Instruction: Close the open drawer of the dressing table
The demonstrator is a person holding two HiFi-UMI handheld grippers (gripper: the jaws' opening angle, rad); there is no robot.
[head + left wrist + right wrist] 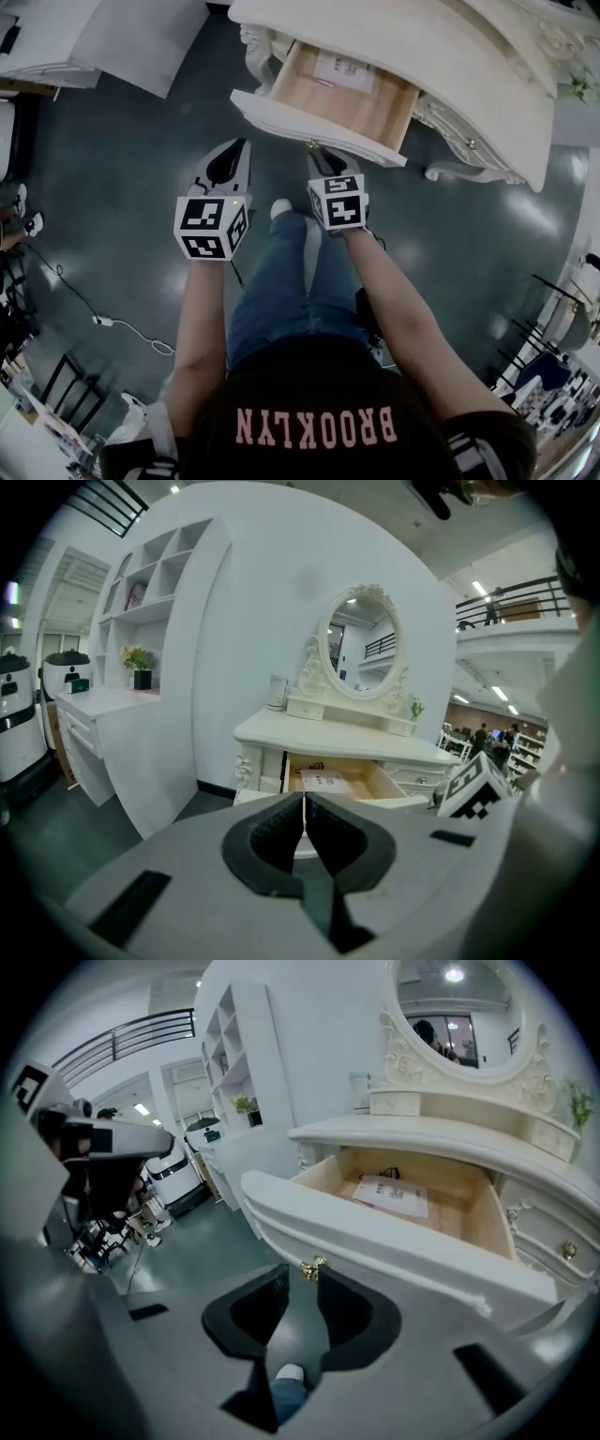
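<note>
The white dressing table (469, 75) stands ahead with its wooden drawer (349, 101) pulled out; a white paper (391, 1194) lies inside. The drawer's white front panel (394, 1237) carries a small gold knob (312, 1267). My right gripper (303, 1274) is open just below that panel, its fingertips on either side of the knob, which sits at the tips without being clamped. In the head view the right gripper (317, 153) reaches the panel's lower edge. My left gripper (232, 146) hangs left of it, short of the drawer, shut with nothing between its jaws (304, 801).
A white shelf unit (141, 658) and desk stand left of the dressing table. The oval mirror (361, 649) rises above the tabletop. A cable (131, 328) trails over the dark floor at the left. The person's leg and shoe (281, 208) are beneath the grippers.
</note>
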